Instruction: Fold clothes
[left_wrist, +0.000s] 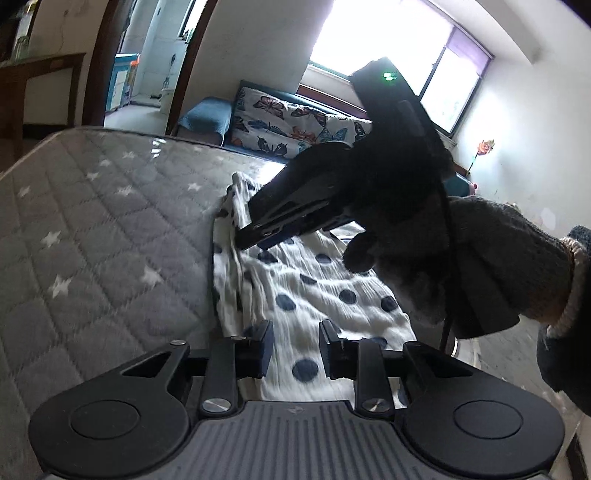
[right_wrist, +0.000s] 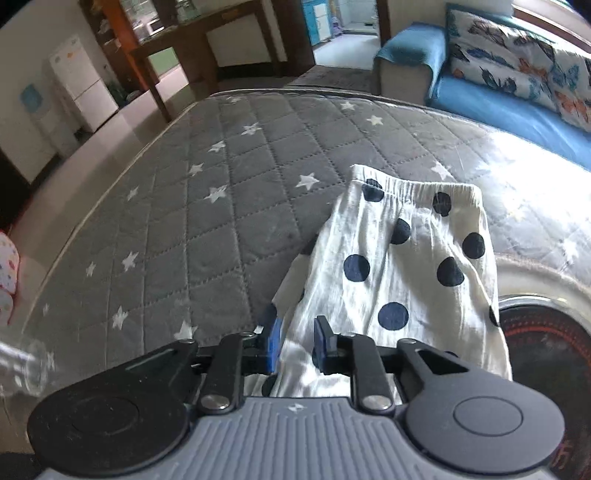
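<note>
A white garment with dark blue dots (left_wrist: 314, 280) (right_wrist: 406, 251) lies folded into a long strip on the grey quilted mattress with white stars (left_wrist: 92, 229) (right_wrist: 221, 206). Its elastic waistband is at the far end in the right wrist view. My left gripper (left_wrist: 295, 347) hovers open over the near end of the strip, with nothing pinched. My right gripper (right_wrist: 297, 343) (left_wrist: 255, 232) is low on the cloth's far left edge. Its jaws stand slightly apart with a fold of the cloth between them, and the pads are not pressing. A hand in a grey knitted glove (left_wrist: 498, 258) holds it.
A blue sofa (right_wrist: 498, 110) with a butterfly-print cushion (left_wrist: 288, 125) stands beyond the mattress. A wooden table (right_wrist: 192, 48) and a white fridge (right_wrist: 85, 81) are at the far left. A dark round object with a red ring (right_wrist: 543, 332) sits at the mattress's right edge.
</note>
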